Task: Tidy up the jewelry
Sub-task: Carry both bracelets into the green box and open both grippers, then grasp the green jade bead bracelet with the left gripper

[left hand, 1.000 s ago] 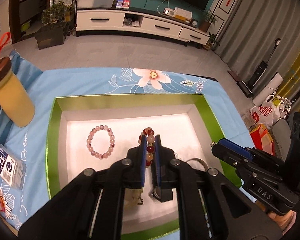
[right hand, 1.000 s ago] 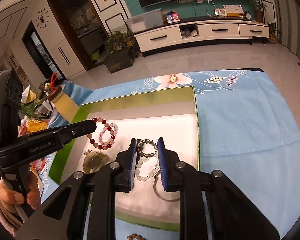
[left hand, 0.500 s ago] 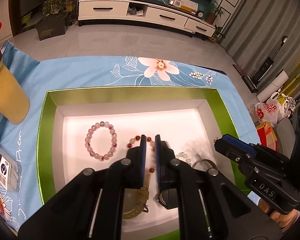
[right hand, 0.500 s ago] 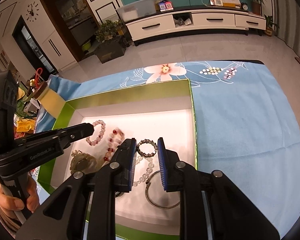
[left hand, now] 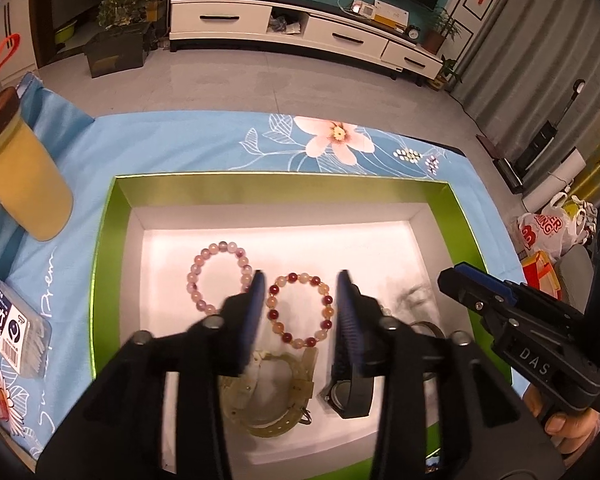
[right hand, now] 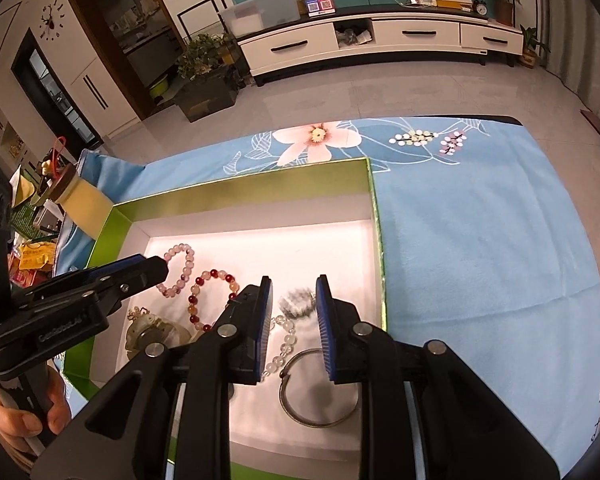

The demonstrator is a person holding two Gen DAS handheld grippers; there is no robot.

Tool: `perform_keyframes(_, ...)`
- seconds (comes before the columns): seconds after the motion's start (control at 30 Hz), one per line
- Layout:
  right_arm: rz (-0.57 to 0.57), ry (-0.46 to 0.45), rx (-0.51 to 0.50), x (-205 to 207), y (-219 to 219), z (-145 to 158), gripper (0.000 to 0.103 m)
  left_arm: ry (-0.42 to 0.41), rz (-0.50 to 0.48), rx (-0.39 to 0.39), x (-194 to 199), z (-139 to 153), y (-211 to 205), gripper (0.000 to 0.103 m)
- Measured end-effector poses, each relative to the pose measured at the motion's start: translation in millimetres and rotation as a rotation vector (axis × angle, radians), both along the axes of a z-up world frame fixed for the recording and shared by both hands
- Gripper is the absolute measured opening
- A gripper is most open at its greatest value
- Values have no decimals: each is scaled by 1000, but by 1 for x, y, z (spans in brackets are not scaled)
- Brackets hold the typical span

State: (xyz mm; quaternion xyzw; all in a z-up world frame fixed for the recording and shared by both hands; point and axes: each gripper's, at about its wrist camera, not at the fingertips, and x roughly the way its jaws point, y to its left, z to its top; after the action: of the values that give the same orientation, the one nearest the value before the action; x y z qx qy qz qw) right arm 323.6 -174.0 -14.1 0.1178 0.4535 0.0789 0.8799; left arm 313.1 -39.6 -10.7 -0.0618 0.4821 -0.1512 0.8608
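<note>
A green-rimmed box [left hand: 112, 216] with a white floor holds the jewelry. The red and cream bead bracelet [left hand: 300, 310] lies flat on the floor between the fingers of my open left gripper [left hand: 300, 300]. A pink bead bracelet [left hand: 218, 276] lies to its left and a jade bangle [left hand: 268, 392] below. My right gripper [right hand: 292, 312] is open and empty above a dark bead bracelet [right hand: 298, 302], a clear bead strand [right hand: 284, 344] and a metal bangle [right hand: 320, 396]. The red bracelet also shows in the right wrist view [right hand: 208, 300].
The box [right hand: 374, 216] sits on a blue floral tablecloth [right hand: 480, 240]. A yellow jar [left hand: 24, 184] with a brown lid stands at the left. A small packet [left hand: 10, 324] lies at the left edge. The floor and a TV cabinet lie beyond the table.
My left gripper opened and let go of the red and cream bracelet, which now lies on the box floor. My right gripper opened wider over the dark bead bracelet.
</note>
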Motion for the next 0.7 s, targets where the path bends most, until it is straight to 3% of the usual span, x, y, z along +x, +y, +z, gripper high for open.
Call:
perform_keyframes(0.2, -4, -29, 10, -6, -4, 5, 26, -31, 8, 12, -8, 9, 3, 69)
perform_keyframes(0.5, 32, -133, 11, -51, -11, 30, 26, -116, -10, 14, -53, 35, 11, 81)
perform_keyframes(0.7, 53, -164, 15, -88, -14, 38, 28, -123, -16, 15, -92, 36, 16, 87)
